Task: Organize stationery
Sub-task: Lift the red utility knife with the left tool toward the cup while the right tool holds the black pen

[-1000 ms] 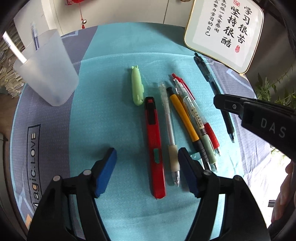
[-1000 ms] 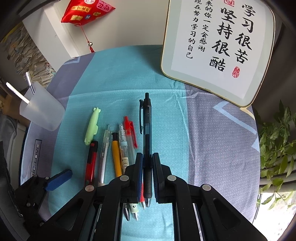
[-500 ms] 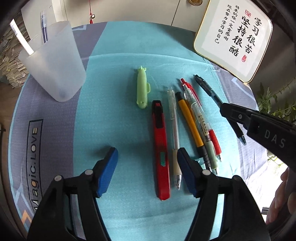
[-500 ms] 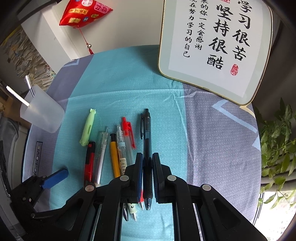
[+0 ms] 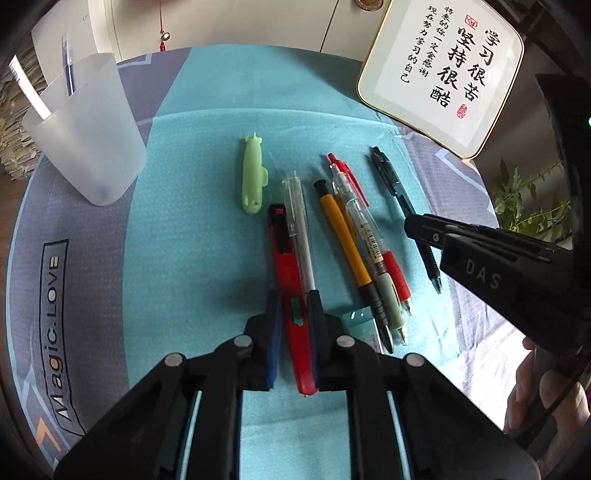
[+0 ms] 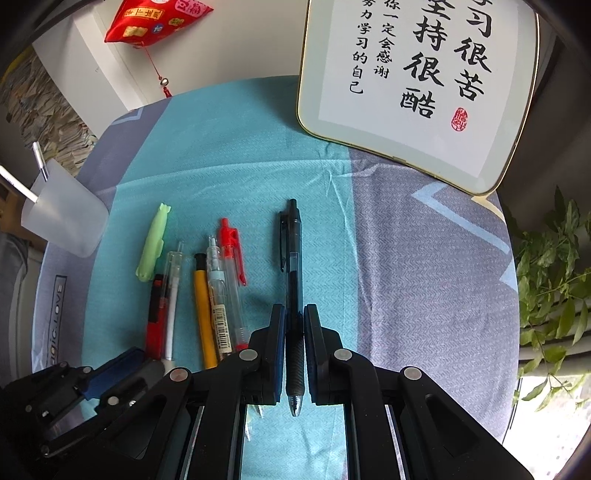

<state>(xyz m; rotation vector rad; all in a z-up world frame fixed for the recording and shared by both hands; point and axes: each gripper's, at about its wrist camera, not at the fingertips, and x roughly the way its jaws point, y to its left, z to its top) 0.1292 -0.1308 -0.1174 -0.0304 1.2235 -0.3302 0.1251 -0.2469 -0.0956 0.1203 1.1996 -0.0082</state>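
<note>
My left gripper (image 5: 293,306) is shut on a red utility knife (image 5: 290,273) that lies on the teal cloth. My right gripper (image 6: 294,314) is shut on a black pen (image 6: 291,258) and holds it just above the cloth; the pen also shows in the left wrist view (image 5: 399,195). Between them lie a clear pen (image 5: 299,229), a yellow pen (image 5: 343,236), a clear-green pen (image 5: 365,240) and a red pen (image 5: 391,262). A light green submarine-shaped item (image 5: 253,173) lies to the left. A frosted cup (image 5: 88,136) with pens in it stands at the far left.
A framed white board with Chinese writing (image 5: 443,70) leans at the back right. A small teal card (image 5: 356,319) lies under the pen tips. A green plant (image 6: 554,273) hangs past the table's right edge. A red ornament (image 6: 155,18) hangs on the wall.
My left gripper went from wide open to shut on the red utility knife. My right gripper has lifted back a little with the black pen in it.
</note>
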